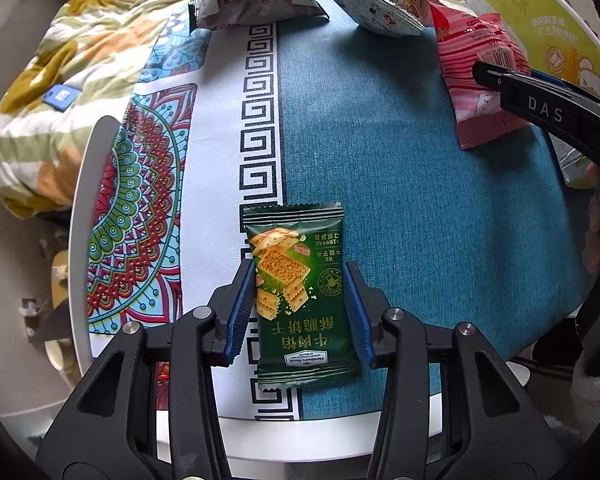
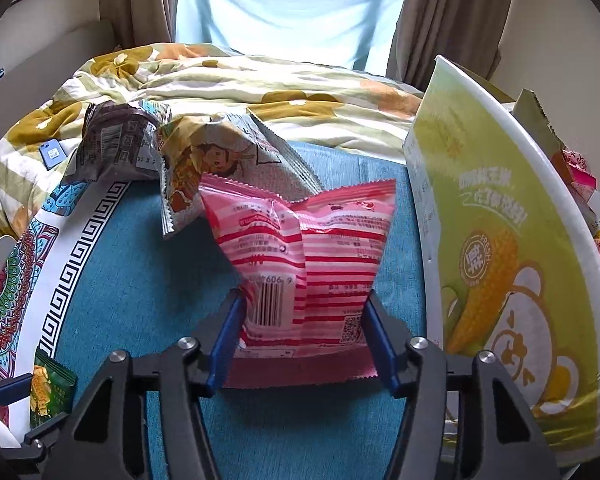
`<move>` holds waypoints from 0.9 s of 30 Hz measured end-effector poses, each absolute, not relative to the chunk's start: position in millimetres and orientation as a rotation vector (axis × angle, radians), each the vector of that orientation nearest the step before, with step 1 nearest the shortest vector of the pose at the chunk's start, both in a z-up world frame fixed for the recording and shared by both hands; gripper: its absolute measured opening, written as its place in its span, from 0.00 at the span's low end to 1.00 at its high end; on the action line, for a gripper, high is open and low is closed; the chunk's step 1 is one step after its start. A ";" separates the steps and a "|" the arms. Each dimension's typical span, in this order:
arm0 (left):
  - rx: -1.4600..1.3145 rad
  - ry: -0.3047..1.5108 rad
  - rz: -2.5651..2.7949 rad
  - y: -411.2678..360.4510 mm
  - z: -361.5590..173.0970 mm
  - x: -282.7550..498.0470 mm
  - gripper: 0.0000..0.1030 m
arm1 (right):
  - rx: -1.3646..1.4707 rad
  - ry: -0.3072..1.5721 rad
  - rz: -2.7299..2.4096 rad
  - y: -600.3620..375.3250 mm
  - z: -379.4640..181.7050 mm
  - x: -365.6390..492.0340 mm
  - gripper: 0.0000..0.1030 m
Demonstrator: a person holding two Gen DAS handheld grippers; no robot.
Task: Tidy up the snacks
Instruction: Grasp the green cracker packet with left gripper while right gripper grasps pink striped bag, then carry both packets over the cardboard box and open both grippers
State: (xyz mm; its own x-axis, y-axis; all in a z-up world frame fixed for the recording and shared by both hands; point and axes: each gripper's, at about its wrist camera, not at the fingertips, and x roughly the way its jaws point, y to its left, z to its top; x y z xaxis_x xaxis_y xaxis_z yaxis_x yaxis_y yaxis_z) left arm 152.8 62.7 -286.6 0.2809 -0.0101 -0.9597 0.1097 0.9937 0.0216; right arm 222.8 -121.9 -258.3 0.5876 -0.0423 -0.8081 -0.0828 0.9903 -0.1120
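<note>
A dark green cracker packet point(image 1: 300, 320) lies flat on the teal tablecloth point(image 1: 400, 200) near the table's front edge. My left gripper point(image 1: 299, 270) points down over it, its blue pads against the packet's two long sides. A pink striped snack packet point(image 2: 300, 264) lies further right, beside the box. My right gripper point(image 2: 304, 298) is shut on its near end, and the wrapper bulges up between the pads. In the left wrist view the pink packet point(image 1: 476, 80) shows with one black finger of the right gripper point(image 1: 486, 74) on it. The green packet point(image 2: 48, 392) shows at the lower left of the right wrist view.
A brown packet point(image 2: 116, 148) and a cartoon-printed packet point(image 2: 220, 160) lie at the table's far edge. A tall yellow-green box point(image 2: 500, 240) holding more packets stands at the right. Behind the table is a bed with a flowered quilt point(image 2: 260, 92). The table's white rim point(image 1: 300, 432) runs along the front.
</note>
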 end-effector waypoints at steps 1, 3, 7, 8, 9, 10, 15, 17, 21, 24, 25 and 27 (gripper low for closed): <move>0.086 1.273 -0.083 63.0 -283.4 152.4 0.39 | -0.136 0.941 0.030 -122.6 -257.2 222.8 0.48; 0.090 1.262 -0.088 63.4 -277.6 152.4 0.39 | -0.124 0.937 0.032 -123.2 -255.1 223.4 0.47; 0.093 1.229 -0.103 61.6 -262.0 152.6 0.39 | -0.101 0.916 0.023 -125.8 -247.3 219.1 0.47; 0.092 1.220 -0.108 61.2 -257.4 152.9 0.39 | -0.096 0.912 0.023 -125.9 -244.6 217.0 0.46; 0.093 1.211 -0.112 61.3 -252.9 153.7 0.39 | -0.094 0.907 0.022 -126.7 -241.7 215.3 0.46; 0.095 1.201 -0.114 60.5 -247.5 154.5 0.39 | -0.092 0.900 0.021 -126.3 -237.9 213.4 0.46; 0.108 1.137 -0.147 57.9 -216.1 154.2 0.39 | -0.063 0.857 0.020 -128.7 -213.7 199.4 0.46; 0.111 1.107 -0.159 54.6 -201.4 151.6 0.39 | -0.043 0.834 0.020 -129.0 -201.5 193.1 0.46; 0.107 1.038 -0.199 48.1 -170.1 151.3 0.39 | -0.016 0.767 0.009 -129.5 -167.8 177.6 0.46; 0.104 0.977 -0.248 39.9 -145.5 151.4 0.39 | 0.008 0.724 -0.003 -133.3 -140.4 169.2 0.46; 0.102 0.965 -0.266 36.5 -138.6 153.0 0.39 | 0.020 0.717 -0.003 -135.8 -133.0 168.4 0.46; 0.105 0.941 -0.299 27.4 -125.3 154.9 0.39 | 0.038 0.698 -0.014 -141.2 -117.3 161.7 0.46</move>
